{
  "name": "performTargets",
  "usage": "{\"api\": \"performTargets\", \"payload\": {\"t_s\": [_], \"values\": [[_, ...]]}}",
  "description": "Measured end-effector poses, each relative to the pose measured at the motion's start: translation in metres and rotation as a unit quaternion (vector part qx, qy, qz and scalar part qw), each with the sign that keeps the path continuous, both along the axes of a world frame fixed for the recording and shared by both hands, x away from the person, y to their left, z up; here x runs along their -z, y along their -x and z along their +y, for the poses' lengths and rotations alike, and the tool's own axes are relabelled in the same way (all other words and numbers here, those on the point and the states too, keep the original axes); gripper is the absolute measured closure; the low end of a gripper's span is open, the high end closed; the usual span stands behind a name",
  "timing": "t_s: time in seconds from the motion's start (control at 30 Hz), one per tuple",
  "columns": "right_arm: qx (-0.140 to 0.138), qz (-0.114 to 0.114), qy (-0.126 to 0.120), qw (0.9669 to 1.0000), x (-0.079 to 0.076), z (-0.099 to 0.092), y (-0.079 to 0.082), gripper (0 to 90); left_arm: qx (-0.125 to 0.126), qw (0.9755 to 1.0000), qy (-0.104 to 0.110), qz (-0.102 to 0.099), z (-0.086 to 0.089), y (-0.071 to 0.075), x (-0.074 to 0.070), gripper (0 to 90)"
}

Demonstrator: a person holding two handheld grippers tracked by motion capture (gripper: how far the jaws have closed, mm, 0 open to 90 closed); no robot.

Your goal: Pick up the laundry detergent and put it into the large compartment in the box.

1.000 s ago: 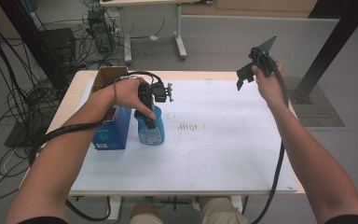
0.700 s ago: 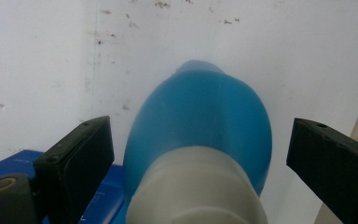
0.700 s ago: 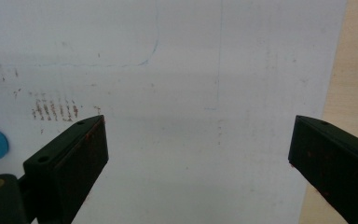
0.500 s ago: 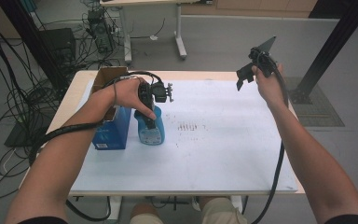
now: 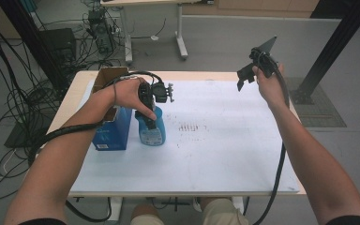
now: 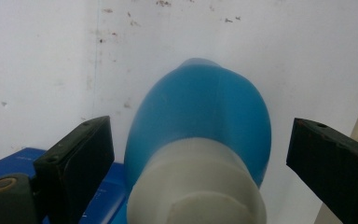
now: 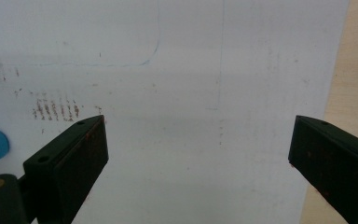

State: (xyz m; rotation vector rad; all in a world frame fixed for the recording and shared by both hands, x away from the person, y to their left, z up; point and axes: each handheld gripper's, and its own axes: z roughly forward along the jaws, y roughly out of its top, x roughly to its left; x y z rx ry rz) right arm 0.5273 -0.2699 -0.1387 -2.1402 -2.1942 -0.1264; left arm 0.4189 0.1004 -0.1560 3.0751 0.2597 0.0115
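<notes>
The blue bottle (image 5: 152, 131) stands upright at the left centre of the high view, on the white surface (image 5: 215, 154), and in the left gripper view its white cap (image 6: 196, 186) rises from the bottom middle of the frame with the blue body swelling above it. Your left tool (image 5: 146, 108) sits directly over that bottle with its jaws spread wide, one on each side of the cap and clear of it; nothing is pinched. Just to the left of the bottle in the high view, touching or nearly touching it, stands a blue box (image 5: 112, 131), whose corner also shows at the lower left of the left gripper view. Above the box, toward the upper left of the surface, sits an open cardboard box (image 5: 107, 76). To the right of the bottle, near the middle of the frame, a patch of dark marks (image 5: 192, 127) stains the white cover. Your right tool (image 5: 243, 79) is held up in the air at the upper right of the high view, well apart from the bottle, and its jaws are spread wide too, with bare surface showing between them in the right gripper view, where a sliver of the bottle shows at the left edge
</notes>
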Motion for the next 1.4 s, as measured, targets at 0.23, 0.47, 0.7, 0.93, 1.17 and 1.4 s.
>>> {"api": "performTargets", "payload": {"t_s": [0.23, 0.47, 0.7, 0.93, 1.17, 1.4], "values": [[0.0, 0.0, 0.001, 1.0, 0.0002, 0.0011, -0.0001, 4.5, 0.002, 1.0, 0.001, -0.003, 0.0002, 0.0008, 0.0004, 8.1], [0.0, 0.0, 0.001, 1.0, 0.0004, 0.001, -0.0002, 4.5, 0.005, 1.0, -0.001, -0.006, -0.0005, 0.0023, -0.0005, 11.0], [-0.001, 0.0, 0.001, 1.0, 0.0005, 0.0014, -0.0004, 4.5, 0.007, 0.9999, -0.007, -0.009, -0.0012, 0.0033, 0.0005, 14.8], [0.0, 0.001, 0.001, 1.0, 0.0008, 0.0012, -0.0009, 4.5, 0.01, 0.9998, -0.011, -0.01, -0.0028, 0.004, 0.0023, 18.4], [0.001, 0.001, 0.001, 1.0, 0.0013, 0.0012, -0.0012, 4.5, 0.015, 0.9997, -0.017, -0.01, -0.0046, 0.0039, 0.0034, 21.2], [0.001, 0.001, 0.001, 1.0, 0.0013, -0.0001, -0.0014, 4.5, 0.016, 0.9996, -0.018, -0.012, -0.0054, 0.0039, 0.0053, 24.6]]}}
